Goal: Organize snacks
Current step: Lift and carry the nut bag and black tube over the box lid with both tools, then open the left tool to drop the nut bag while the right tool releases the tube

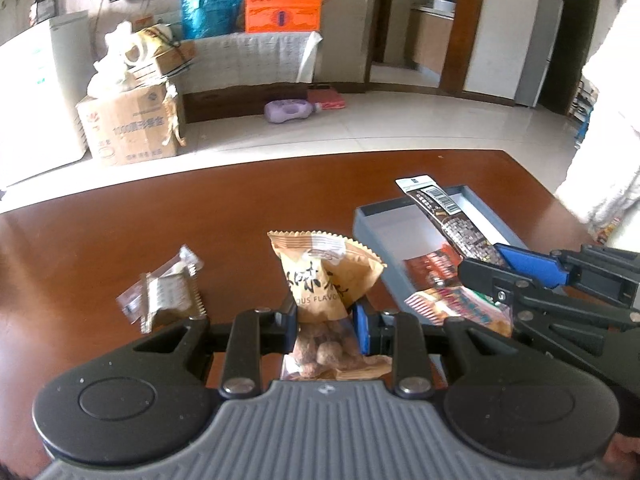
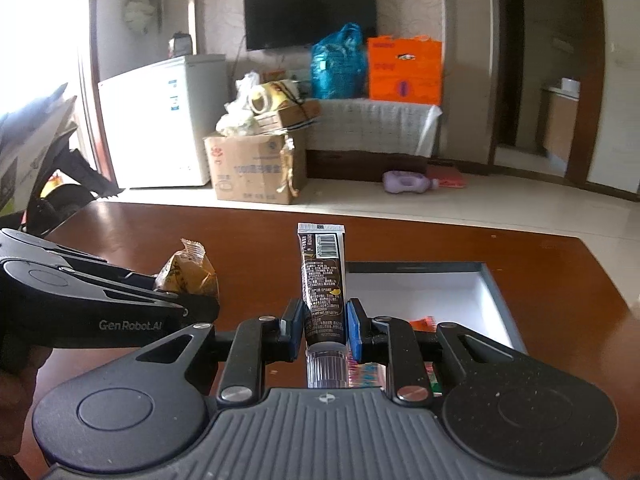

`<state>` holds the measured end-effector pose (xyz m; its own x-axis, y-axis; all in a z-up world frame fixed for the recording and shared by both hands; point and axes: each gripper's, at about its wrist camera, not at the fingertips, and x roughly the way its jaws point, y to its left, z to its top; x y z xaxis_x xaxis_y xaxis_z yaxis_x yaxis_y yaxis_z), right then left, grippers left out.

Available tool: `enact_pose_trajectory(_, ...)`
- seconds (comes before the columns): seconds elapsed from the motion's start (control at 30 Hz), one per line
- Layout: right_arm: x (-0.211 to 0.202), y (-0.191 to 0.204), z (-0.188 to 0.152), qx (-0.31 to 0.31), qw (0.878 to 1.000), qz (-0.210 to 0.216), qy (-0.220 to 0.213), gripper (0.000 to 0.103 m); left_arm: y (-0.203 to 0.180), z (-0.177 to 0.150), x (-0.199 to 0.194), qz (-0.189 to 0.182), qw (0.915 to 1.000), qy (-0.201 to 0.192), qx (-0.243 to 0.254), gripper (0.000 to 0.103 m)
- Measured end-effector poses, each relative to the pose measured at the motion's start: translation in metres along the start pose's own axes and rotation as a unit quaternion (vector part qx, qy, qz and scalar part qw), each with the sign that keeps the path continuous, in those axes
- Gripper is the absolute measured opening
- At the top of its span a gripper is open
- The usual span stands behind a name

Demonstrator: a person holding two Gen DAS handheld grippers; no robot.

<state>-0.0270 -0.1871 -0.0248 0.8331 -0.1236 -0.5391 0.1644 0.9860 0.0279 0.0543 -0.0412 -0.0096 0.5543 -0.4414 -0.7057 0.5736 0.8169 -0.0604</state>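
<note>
My left gripper is shut on a tan nut snack packet and holds it above the brown table. My right gripper is shut on a dark tube-shaped snack with a clear cap, held upright over the near left part of the grey open box. The box holds several colourful snack packets. The tube and right gripper show at the right of the left wrist view. The left gripper holding the tan packet shows at the left of the right wrist view.
A clear-wrapped biscuit packet lies on the table left of the tan packet. Beyond the table's far edge are tiled floor, a cardboard box, a purple bottle and a white freezer. A person's sleeve is at the right.
</note>
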Motion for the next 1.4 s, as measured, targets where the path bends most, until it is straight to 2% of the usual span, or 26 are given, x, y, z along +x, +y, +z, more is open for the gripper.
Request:
enact_pose_trajectory(0.4,-0.009,-0.050,-0.002,0.004,0.999,-0.035,0.003,0.025,-0.067,0.027,0.009,-0.037,0.9987,-0.006,0.033,0.025)
enact_pose_trajectory(0.67,-0.009,-0.078,-0.009,0.014,0.998,-0.052,0.012,0.025,-0.104,0.042,0.031,-0.054,0.9978,0.010,0.037,0.025)
enact_pose_trajectory(1.2,0.011,-0.092,-0.023,0.014,0.997,-0.061,0.036,0.025,-0.129,0.059,0.067,-0.066,0.9964,0.023,0.047,0.025)
enact_pose_trajectory(1.4,0.025,-0.090,-0.016,0.015,0.997,-0.060,0.043,0.025,-0.128,0.056,0.080,-0.064,0.9962,0.033,0.049,0.025)
